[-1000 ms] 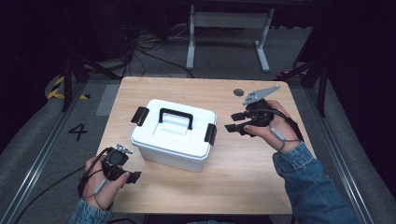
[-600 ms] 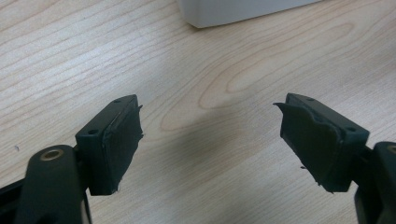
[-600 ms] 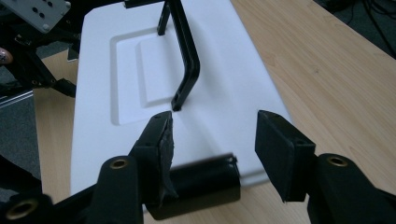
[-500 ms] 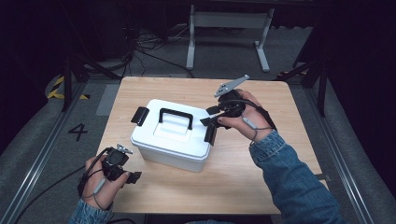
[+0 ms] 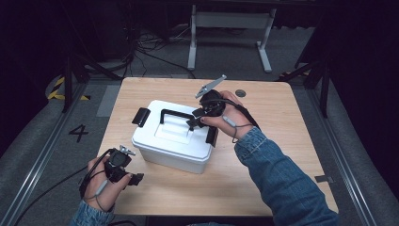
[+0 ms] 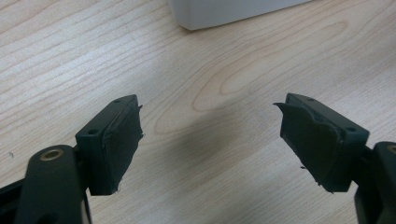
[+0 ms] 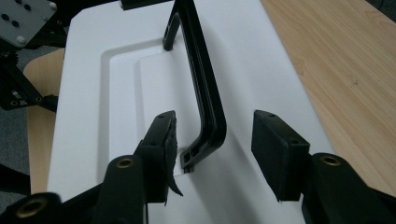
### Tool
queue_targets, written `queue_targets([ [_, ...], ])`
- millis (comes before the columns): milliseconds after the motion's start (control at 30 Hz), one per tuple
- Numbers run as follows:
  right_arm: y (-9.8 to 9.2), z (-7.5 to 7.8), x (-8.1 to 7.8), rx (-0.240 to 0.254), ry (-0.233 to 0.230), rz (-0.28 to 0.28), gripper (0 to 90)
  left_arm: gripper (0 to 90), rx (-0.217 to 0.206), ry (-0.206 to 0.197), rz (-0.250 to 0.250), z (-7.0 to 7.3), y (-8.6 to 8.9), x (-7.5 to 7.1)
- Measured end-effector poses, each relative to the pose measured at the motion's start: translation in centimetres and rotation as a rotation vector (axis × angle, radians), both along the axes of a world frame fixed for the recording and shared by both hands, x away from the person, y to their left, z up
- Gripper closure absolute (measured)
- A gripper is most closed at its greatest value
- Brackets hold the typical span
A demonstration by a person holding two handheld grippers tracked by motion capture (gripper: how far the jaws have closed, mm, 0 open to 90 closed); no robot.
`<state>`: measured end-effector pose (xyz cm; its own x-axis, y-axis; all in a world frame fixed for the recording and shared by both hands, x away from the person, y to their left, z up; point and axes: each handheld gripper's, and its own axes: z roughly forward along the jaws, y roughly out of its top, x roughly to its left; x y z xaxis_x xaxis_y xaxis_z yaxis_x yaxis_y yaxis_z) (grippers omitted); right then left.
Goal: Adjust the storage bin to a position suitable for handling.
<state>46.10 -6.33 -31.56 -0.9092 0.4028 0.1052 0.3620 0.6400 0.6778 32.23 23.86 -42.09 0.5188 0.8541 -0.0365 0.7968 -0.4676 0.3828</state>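
While the left hand-held gripper (image 5: 134, 178) is being rested agape on the counter (image 5: 291, 141), the right hand-held gripper (image 7: 212, 140), newly arrived over the white box (image 5: 171, 136), is being spread around its black handle (image 7: 203, 93), likely for lifting.

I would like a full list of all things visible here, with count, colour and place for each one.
box: 1, white, middle of the table, lid on
handle: 1, black, upright on the lid
latches: 2, black, one at each end of the box
table: 1, light wood, under everything
frame: 1, white, on the floor beyond the table
number 4: 1, black, on the floor left of the table
left gripper: 1, black, jaws open over bare wood near the box
right gripper: 1, black, jaws open around one end of the handle
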Motion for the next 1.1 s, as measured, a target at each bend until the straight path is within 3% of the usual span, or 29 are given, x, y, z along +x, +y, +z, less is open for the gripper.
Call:
queue_targets([
  [400, 2.4, 0.0, 1.5, -0.042, 0.038, 0.046, 59.7, 21.3, -0.006, 0.005, 0.006, -0.1, 0.1, 0.1],
  [500, 2.9, 0.0, 1.5, -0.051, 0.040, 0.064, 65.2, 21.4, -0.005, 0.008, 0.001, -0.2, 0.1, 0.1],
  [767, 3.3, 0.4, 0.8, -0.083, 0.008, 0.124, 82.1, 21.5, -0.004, 0.007, -0.003, -0.2, 0.0, 0.3],
  [867, 3.4, 0.5, 0.4, -0.094, -0.018, 0.162, 84.4, 21.5, -0.003, 0.013, -0.007, -0.3, -0.1, 0.3],
  [1100, 3.6, 0.6, 0.2, -0.100, -0.023, 0.173, 84.9, 21.5, -0.004, 0.013, -0.004, -0.3, -0.2, 0.4],
])
